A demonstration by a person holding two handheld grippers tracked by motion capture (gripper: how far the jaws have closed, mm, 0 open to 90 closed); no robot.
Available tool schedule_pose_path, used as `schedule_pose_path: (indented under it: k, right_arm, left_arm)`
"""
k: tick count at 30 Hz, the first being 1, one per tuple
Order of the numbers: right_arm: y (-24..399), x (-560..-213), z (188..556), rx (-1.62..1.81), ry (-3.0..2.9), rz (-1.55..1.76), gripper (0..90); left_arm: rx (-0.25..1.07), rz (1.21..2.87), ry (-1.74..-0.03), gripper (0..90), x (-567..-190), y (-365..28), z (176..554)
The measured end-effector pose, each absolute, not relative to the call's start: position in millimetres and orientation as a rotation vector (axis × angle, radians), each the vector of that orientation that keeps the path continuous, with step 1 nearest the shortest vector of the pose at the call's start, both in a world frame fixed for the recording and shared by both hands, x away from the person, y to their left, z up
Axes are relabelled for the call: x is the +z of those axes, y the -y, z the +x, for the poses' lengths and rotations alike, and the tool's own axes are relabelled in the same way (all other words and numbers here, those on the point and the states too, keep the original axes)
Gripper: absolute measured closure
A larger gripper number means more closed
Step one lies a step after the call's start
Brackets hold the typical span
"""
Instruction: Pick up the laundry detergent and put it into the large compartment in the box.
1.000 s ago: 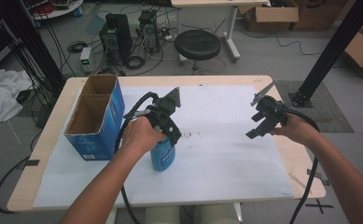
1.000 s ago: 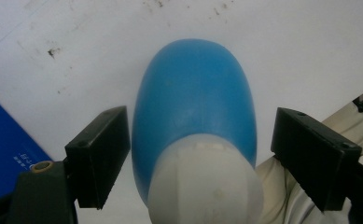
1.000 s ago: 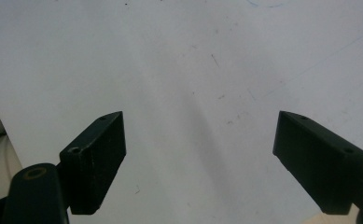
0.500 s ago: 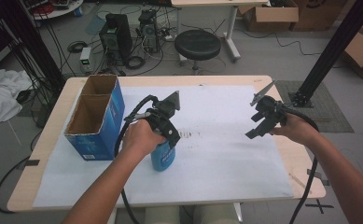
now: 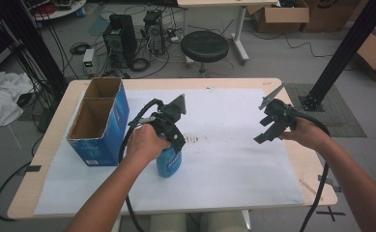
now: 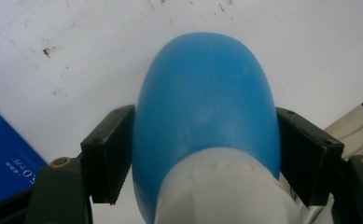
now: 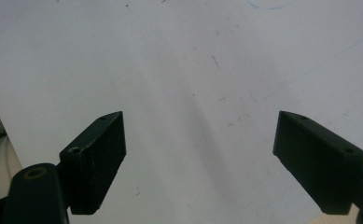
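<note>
Left gripper [image 6: 206, 154] closing on a blue bottle [image 6: 207, 107].

The jaws have just been closing and are now pressing both sides of the bottle, which is standing on the white sheet [image 5: 234, 164] covering the desk [image 5: 282, 84], just beside the blue cardboard box [image 5: 98, 123]. The right gripper [image 5: 268, 126] is hovering well apart over the sheet, its jaws standing wide open with nothing between them.

Smooth matt blue plastic bottle [image 6: 207, 98], smudged white paper sheet [image 5: 234, 159], blue cardboard box [image 5: 98, 123], pale wooden table [image 5: 311, 164]
</note>
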State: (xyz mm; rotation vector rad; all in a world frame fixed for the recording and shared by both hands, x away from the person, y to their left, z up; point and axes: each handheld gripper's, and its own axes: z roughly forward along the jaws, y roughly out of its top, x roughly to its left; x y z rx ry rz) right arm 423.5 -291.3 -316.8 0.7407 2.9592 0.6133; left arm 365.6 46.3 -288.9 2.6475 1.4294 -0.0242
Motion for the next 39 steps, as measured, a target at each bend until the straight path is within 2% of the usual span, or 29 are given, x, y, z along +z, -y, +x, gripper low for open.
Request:
schedule_pose_path:
  k: [12,22,39]
  right_arm:
    - [291.2,-316.3,423.3,0.611,-2.96,0.745,17.0]
    - [291.2,-316.6,423.5,0.616,-2.96,0.742,17.0]
    - [292.3,-317.2,424.1,0.613,-2.963,0.751,17.1]
  left_arm:
    - [-0.008,2.643,-1.431,31.0,-288.0,-46.2,365.8]
    - [0.009,2.642,-1.419,37.2,-288.1,-45.4,365.2]
    - [0.012,2.645,-1.398,37.9,-283.1,-46.1,365.5]
